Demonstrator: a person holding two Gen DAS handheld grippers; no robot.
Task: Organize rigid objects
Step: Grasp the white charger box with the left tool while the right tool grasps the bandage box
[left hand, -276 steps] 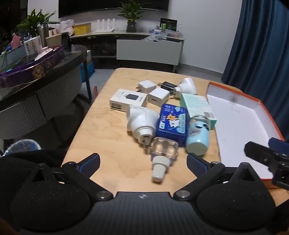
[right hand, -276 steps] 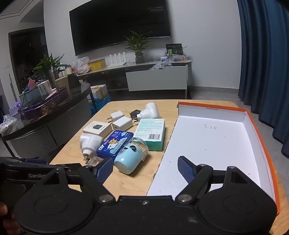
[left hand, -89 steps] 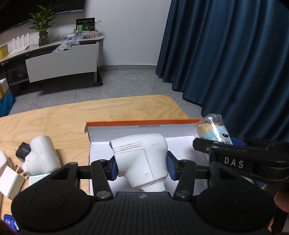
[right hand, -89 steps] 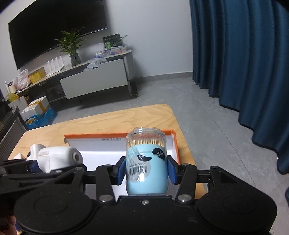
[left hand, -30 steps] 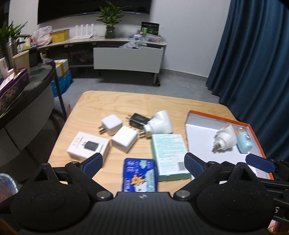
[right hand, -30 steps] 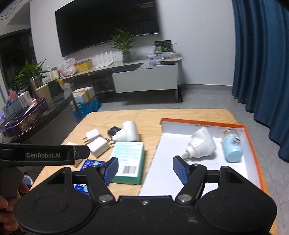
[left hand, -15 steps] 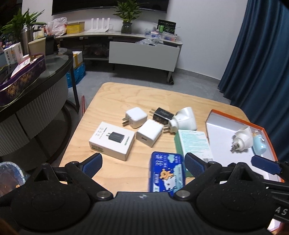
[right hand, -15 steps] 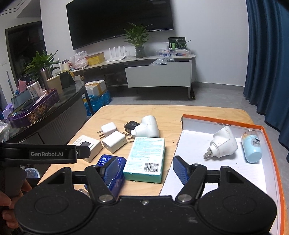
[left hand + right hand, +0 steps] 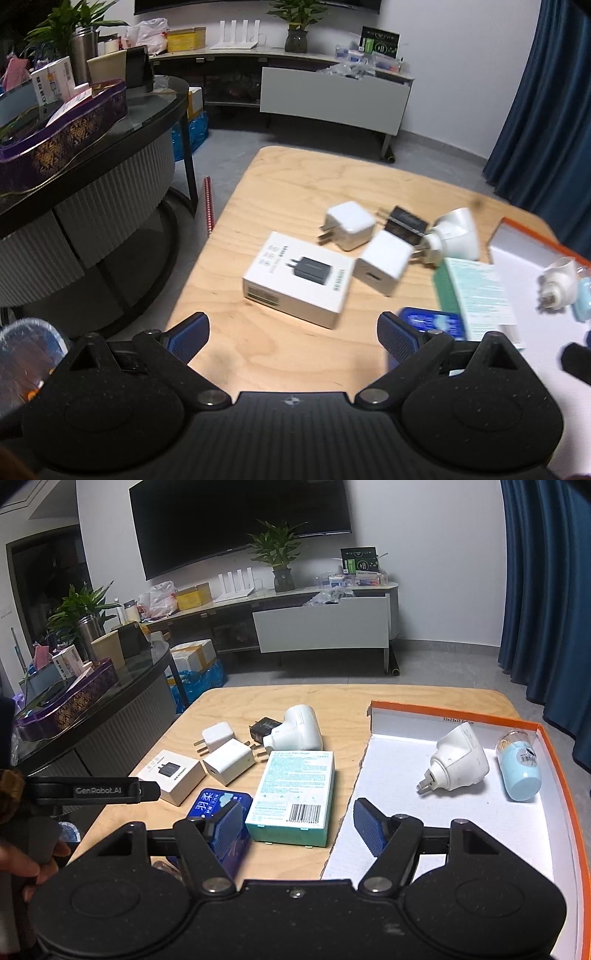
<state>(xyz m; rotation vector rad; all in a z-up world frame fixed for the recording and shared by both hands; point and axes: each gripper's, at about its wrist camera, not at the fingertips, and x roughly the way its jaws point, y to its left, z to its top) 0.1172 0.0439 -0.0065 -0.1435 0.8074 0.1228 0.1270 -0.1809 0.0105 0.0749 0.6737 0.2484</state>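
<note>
- While both grippers hang over the near edge of the wooden table (image 9: 332,698), the left gripper (image 9: 291,338) is spread wide with nothing between its fingers.
- The right gripper (image 9: 295,829) is spread too, empty, above the green box (image 9: 291,794).
- The orange-rimmed tray (image 9: 565,775) on the right holds a white plug adapter (image 9: 460,762) and a light blue jar (image 9: 521,771), lying side by side.
- The white box (image 9: 299,278), blue tin (image 9: 214,803) and chargers (image 9: 349,225) lie on the table left of the tray.

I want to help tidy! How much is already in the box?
Done: a white plug adapter and light-blue jar lie in the orange box. In hand: nothing; both grippers are open. Left: chargers, three boxes and another adapter on the table.
</note>
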